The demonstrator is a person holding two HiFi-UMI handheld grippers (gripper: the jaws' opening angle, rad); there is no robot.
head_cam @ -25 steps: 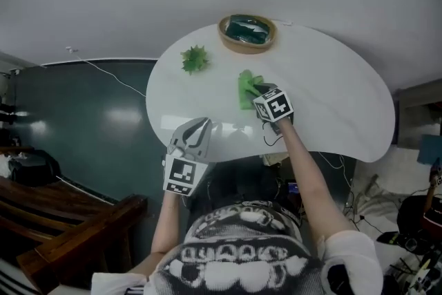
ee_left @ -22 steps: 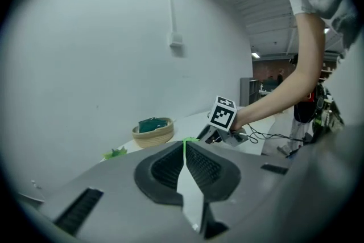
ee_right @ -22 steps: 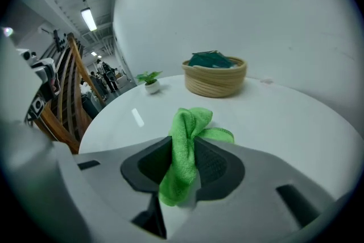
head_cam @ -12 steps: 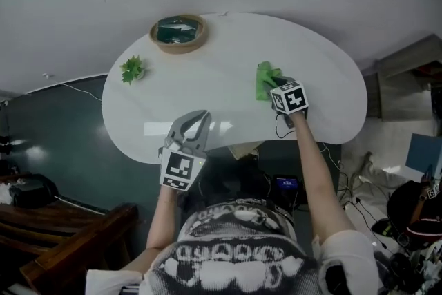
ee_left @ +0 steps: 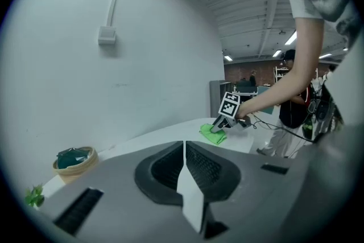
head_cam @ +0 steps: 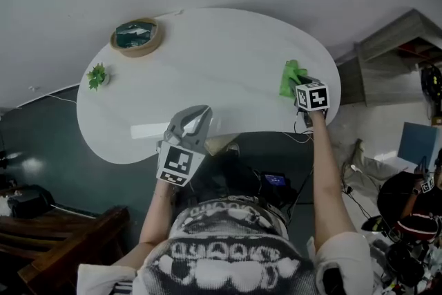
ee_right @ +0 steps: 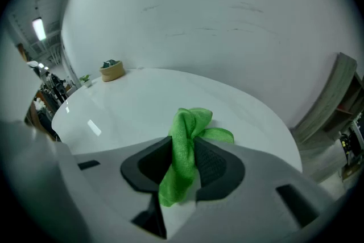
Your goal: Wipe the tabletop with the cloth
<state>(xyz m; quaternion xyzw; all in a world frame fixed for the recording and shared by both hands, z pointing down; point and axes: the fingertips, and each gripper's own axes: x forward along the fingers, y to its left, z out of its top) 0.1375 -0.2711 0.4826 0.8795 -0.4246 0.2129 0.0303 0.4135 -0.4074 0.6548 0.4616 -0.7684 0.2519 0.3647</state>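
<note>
A green cloth (head_cam: 291, 77) lies bunched on the white oval tabletop (head_cam: 221, 59) near its right end. My right gripper (head_cam: 301, 86) is shut on the cloth; in the right gripper view the green cloth (ee_right: 185, 148) is pinched between the dark jaws and spills forward onto the table. My left gripper (head_cam: 196, 119) hovers at the table's near edge, shut with nothing in it. In the left gripper view my left gripper (ee_left: 185, 165) points across the table, and the cloth (ee_left: 212, 134) shows far off under the right gripper (ee_left: 223, 120).
A round basket (head_cam: 136, 37) with dark contents stands at the far left of the table, and a small green plant (head_cam: 97, 75) sits near the left rim. A dark wooden bench (head_cam: 55, 252) stands on the floor at lower left. Cables and gear (head_cam: 407, 224) lie at lower right.
My right gripper has dragged the cloth to the right across the table, from near the middle to the right end. The left gripper has stayed at the near edge.
</note>
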